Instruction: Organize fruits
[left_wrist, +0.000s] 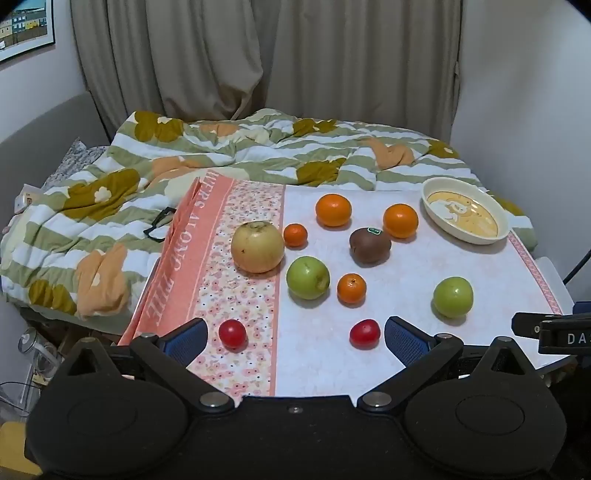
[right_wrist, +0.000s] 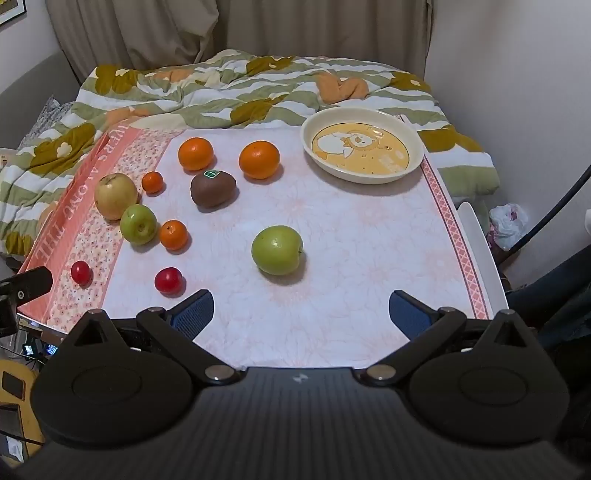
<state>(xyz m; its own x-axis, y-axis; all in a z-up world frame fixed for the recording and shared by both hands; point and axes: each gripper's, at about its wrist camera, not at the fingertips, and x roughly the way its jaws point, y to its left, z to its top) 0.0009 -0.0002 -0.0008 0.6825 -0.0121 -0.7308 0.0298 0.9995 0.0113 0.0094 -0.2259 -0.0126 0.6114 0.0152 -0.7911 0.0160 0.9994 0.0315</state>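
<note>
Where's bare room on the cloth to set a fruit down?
Open cloth lies between the lone green apple, the plate and the right tool, and along the near edge. It is crowded left, around the yellow apple, kiwi and small oranges.

Fruits (right_wrist: 277, 249) left of plate (right_wrist: 364, 177)

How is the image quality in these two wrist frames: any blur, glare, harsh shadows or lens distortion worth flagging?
Left wrist view: sharp on the fruit, soft shadows under the kiwi, strong fisheye bending of the table edge, dark vignette in the top corners. Right wrist view: equally sharp, a small highlight on the green apple, faint sheen on the plate, walls bowed by the lens, no motion blur.
</note>
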